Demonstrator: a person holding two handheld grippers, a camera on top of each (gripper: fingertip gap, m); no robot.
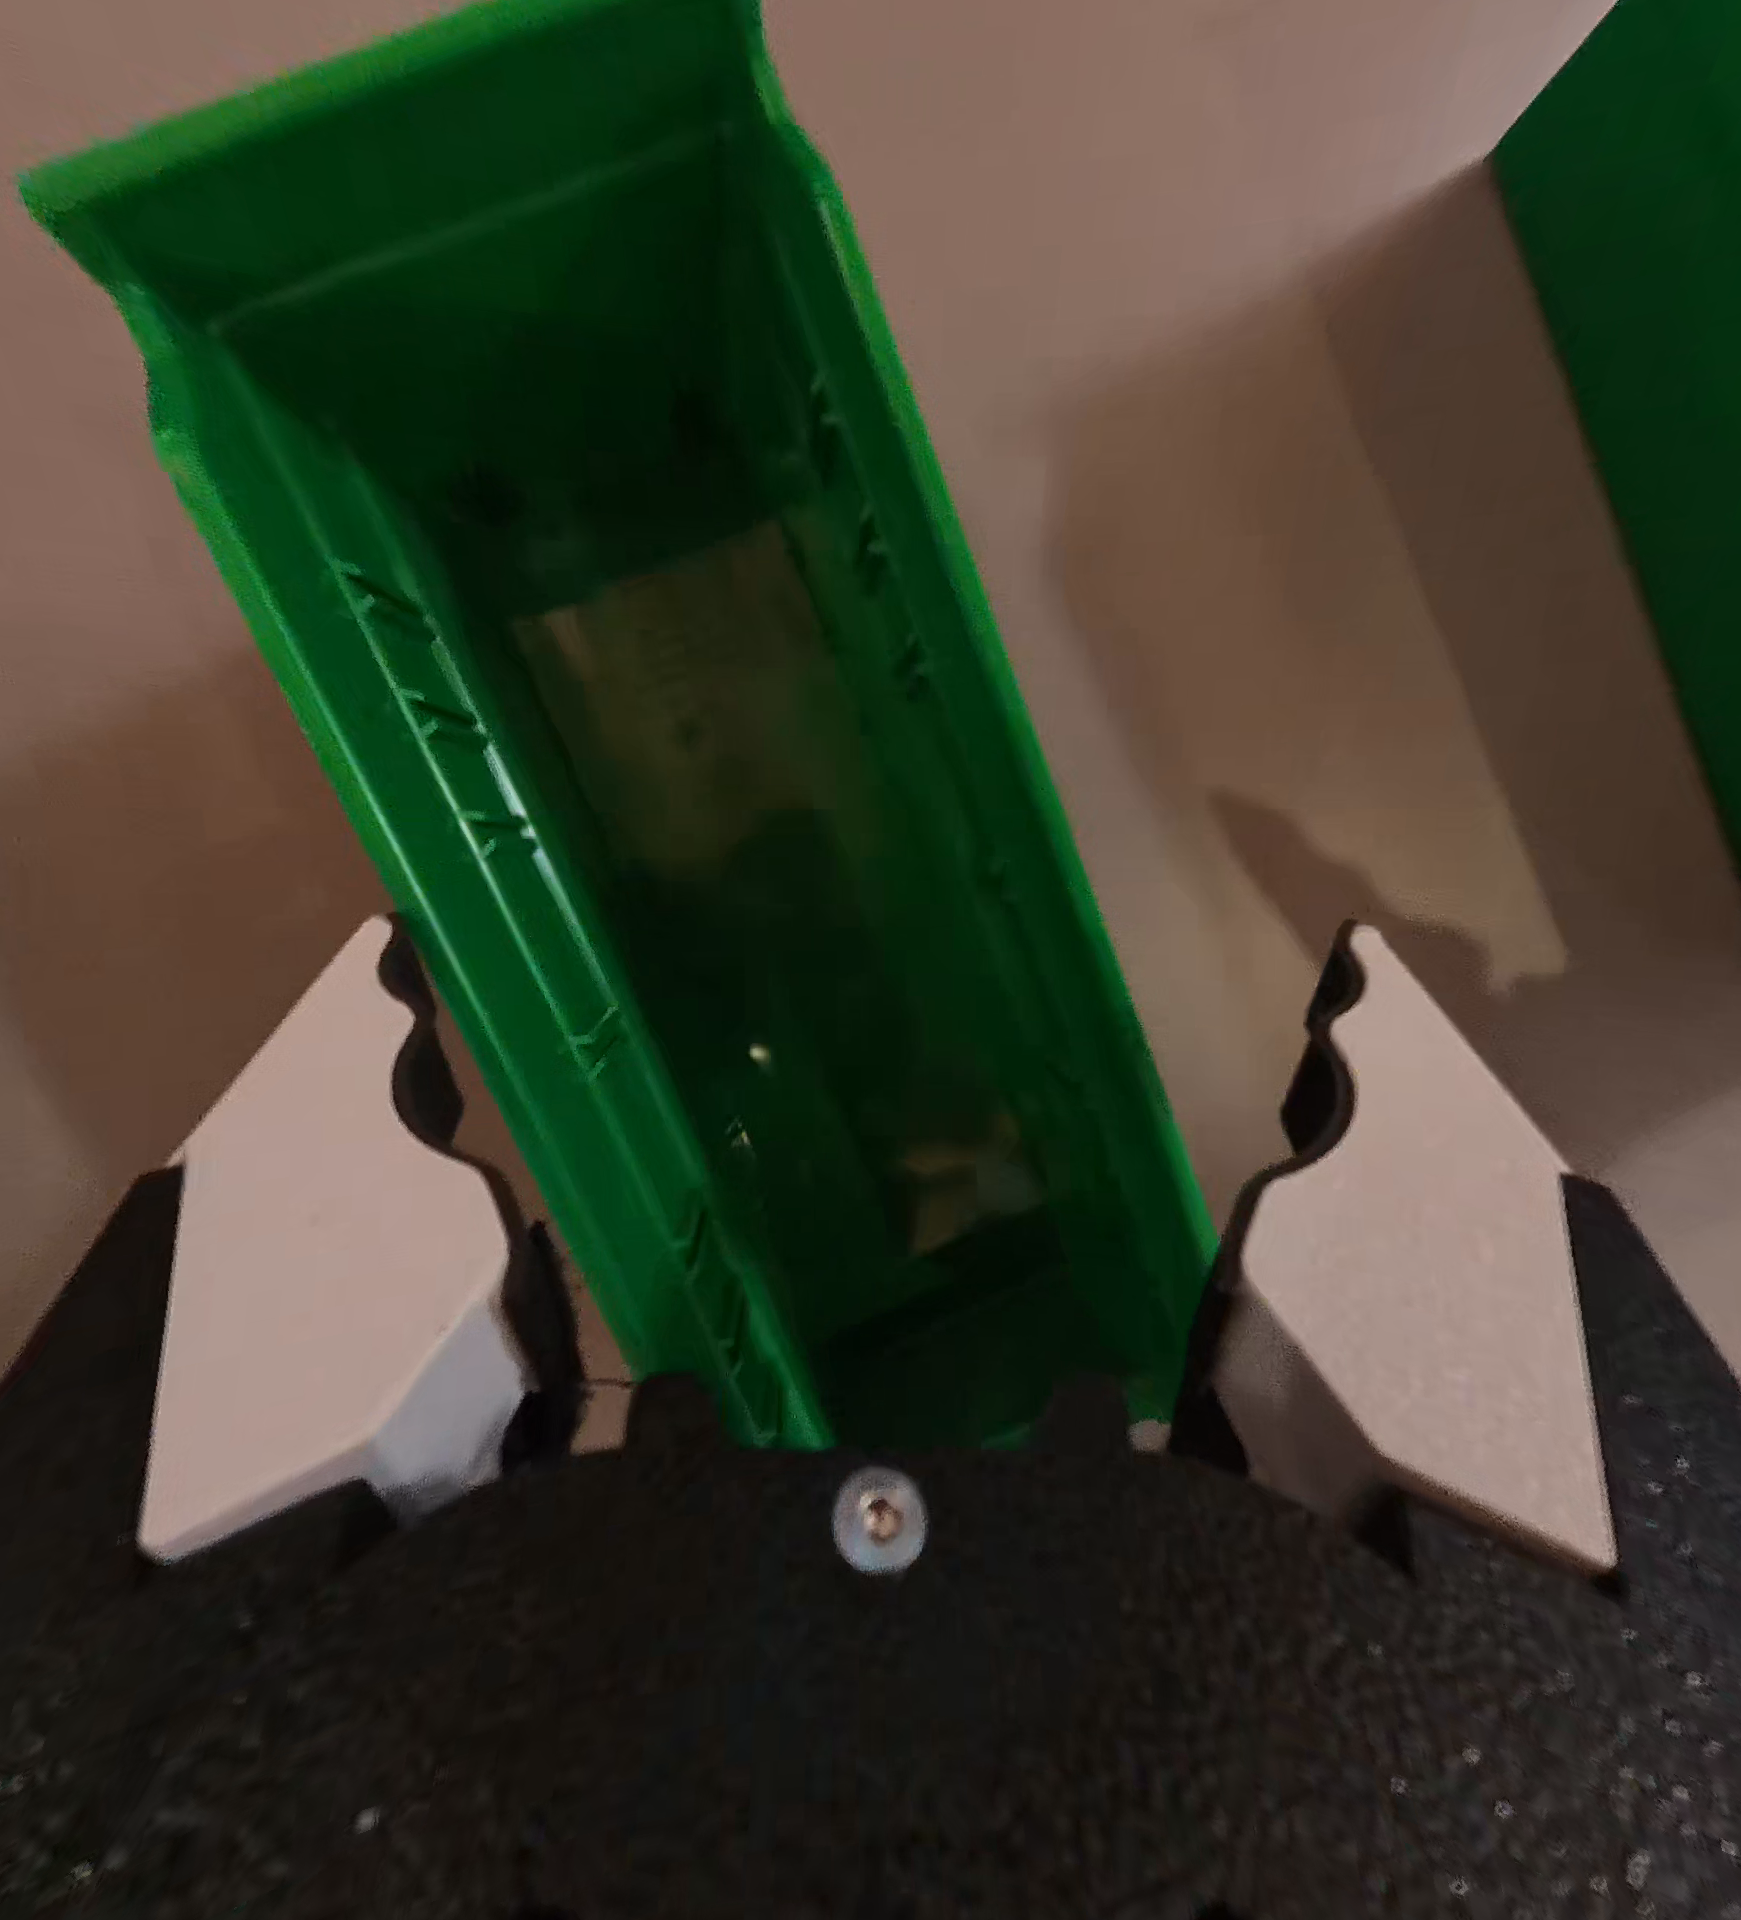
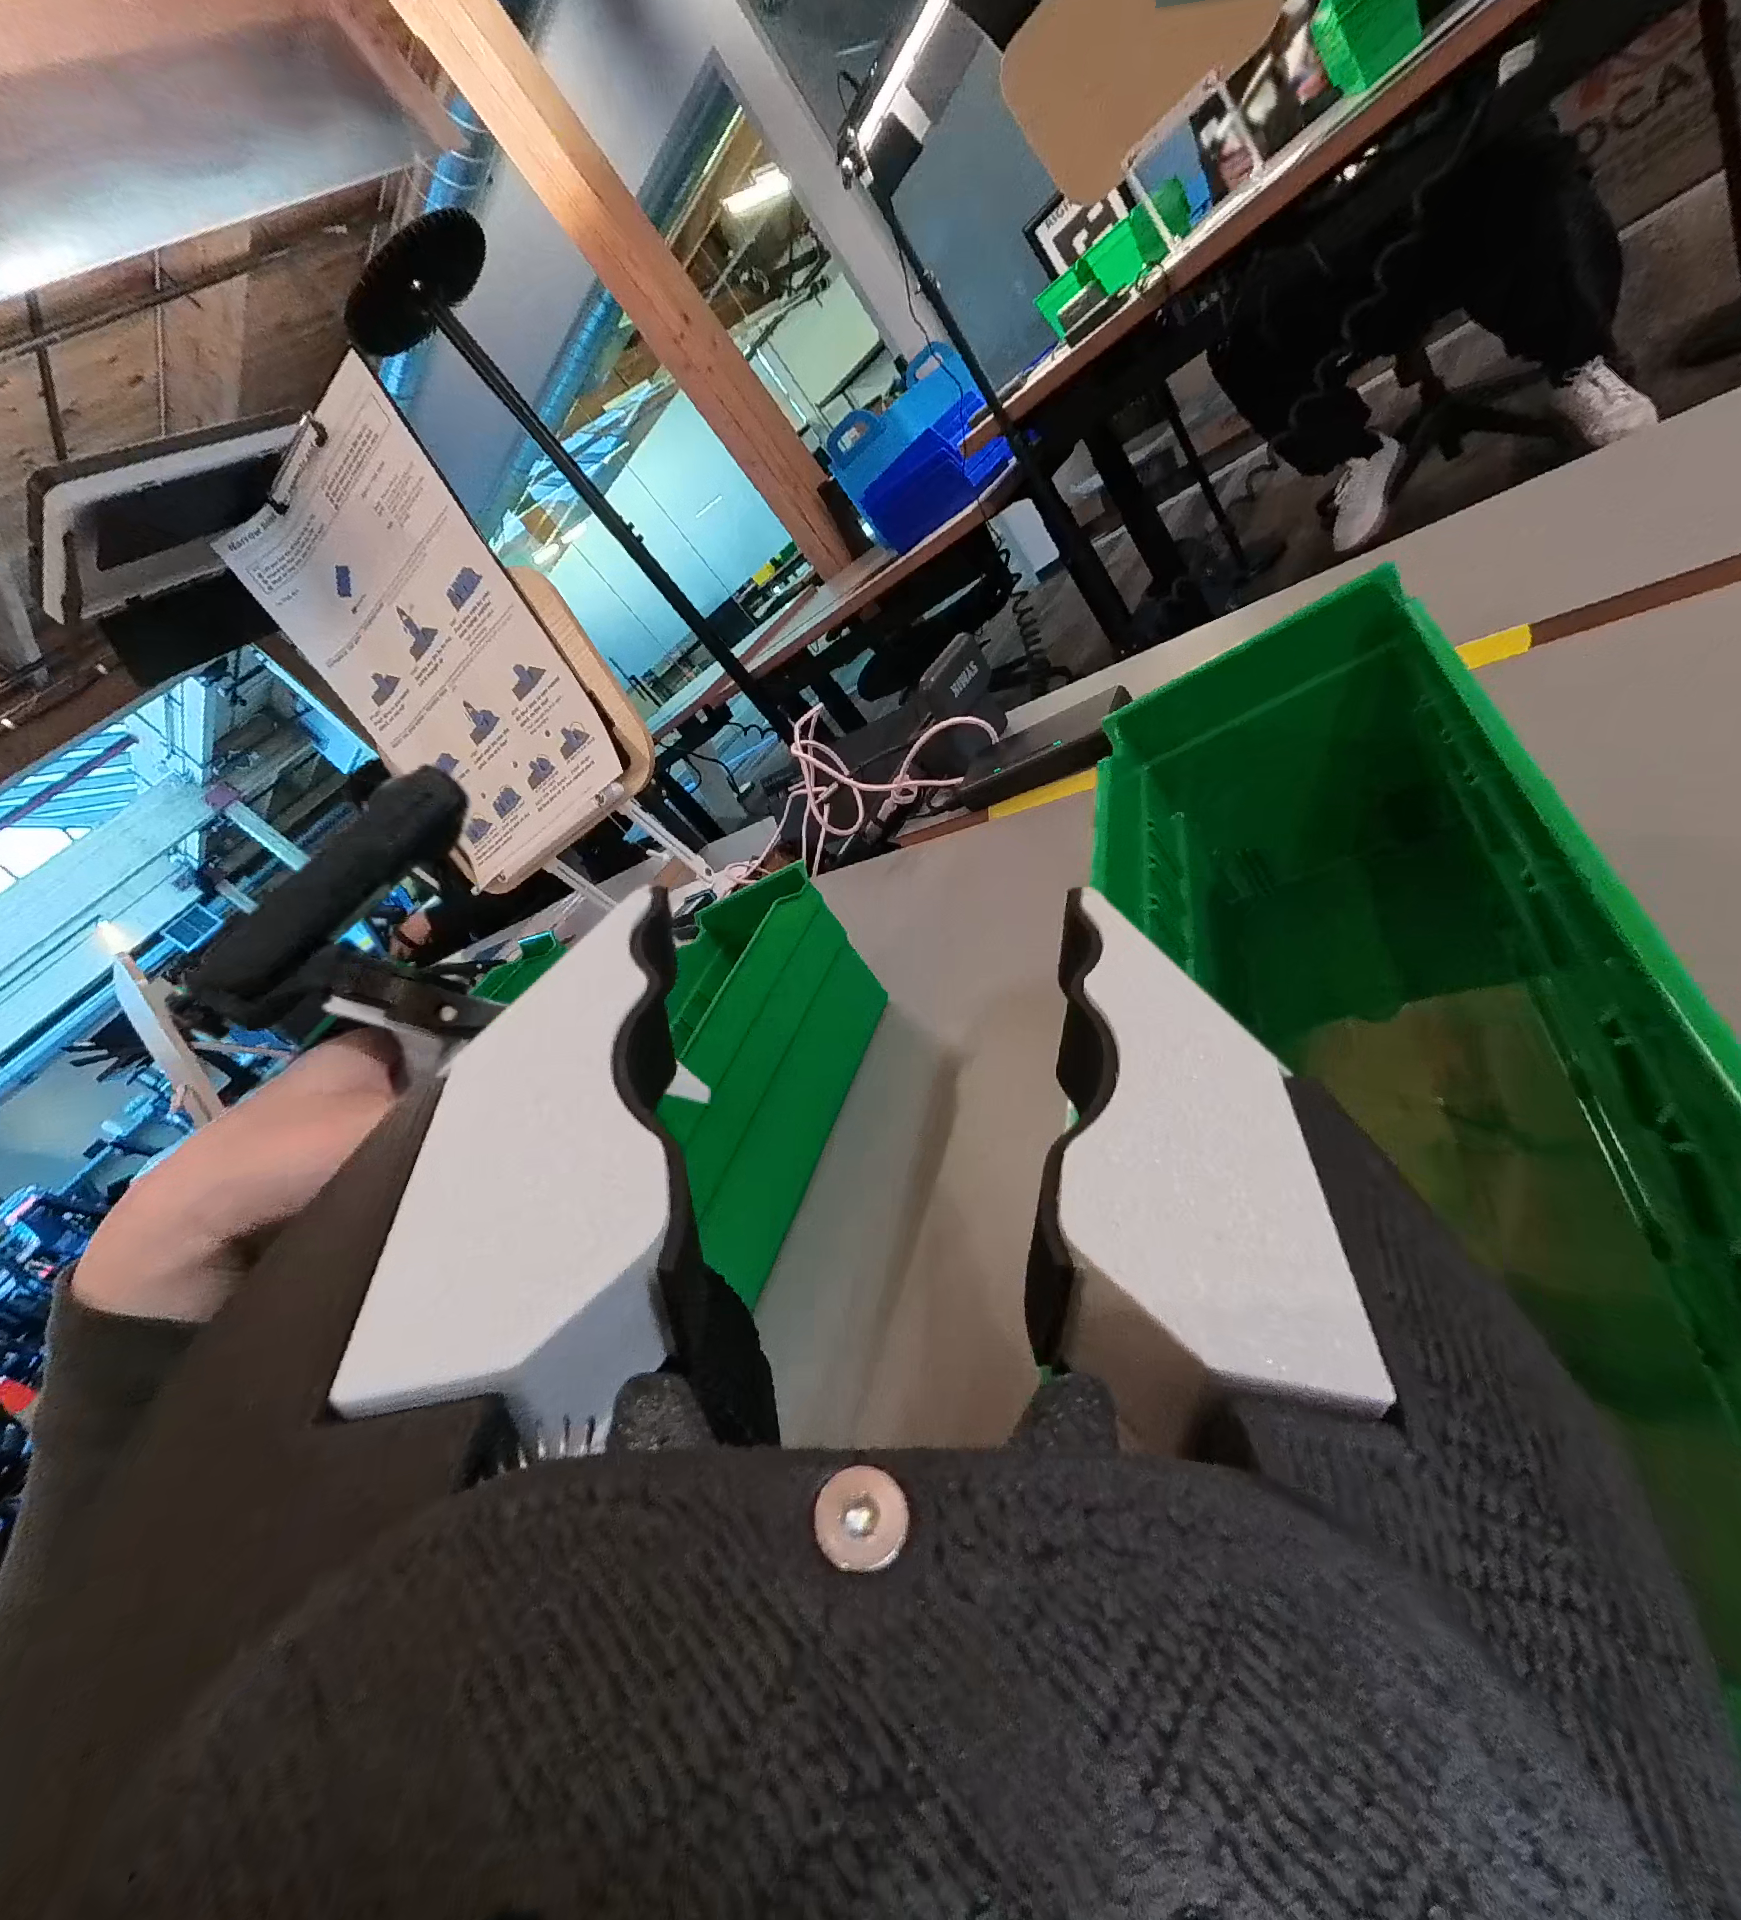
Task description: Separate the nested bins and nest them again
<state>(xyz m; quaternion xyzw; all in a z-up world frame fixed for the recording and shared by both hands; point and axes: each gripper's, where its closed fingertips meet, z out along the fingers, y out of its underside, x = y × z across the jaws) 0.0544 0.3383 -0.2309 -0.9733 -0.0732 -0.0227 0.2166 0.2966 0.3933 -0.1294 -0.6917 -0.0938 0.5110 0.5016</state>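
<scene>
Both pairs of jaws stand spread apart and grasp nothing. Between the fingers of the left gripper (image 1: 871,1039) runs a long, narrow green plastic bin (image 1: 575,582), seen from above with its open top toward the camera; its near end reaches back to the gripper's black body, and it slants away up and to the left. The bin's left wall passes close beside the left finger (image 1: 326,1226), though whether they touch I cannot tell, and the right wall passes near the base of the right finger. Small ribs line both inner walls. Well off to the right of these jaws stands part of a second green bin (image 1: 1697,499) on the pale table surface (image 1: 1209,416).

The right gripper (image 2: 866,1029) hovers over the same grey table (image 2: 907,997) with only bare tabletop between its fingers. Just right of its right finger (image 2: 1209,1174) lies an open green bin (image 2: 1417,883), its hollow facing the camera. Left of the left finger, partly hidden behind it, lies the other green bin (image 2: 793,1018). Farther left, a person's hand (image 2: 253,1174) and dark sleeve hold the other black gripper. Beyond are cables, an instruction sheet (image 2: 430,623) on a stand, and other tables.
</scene>
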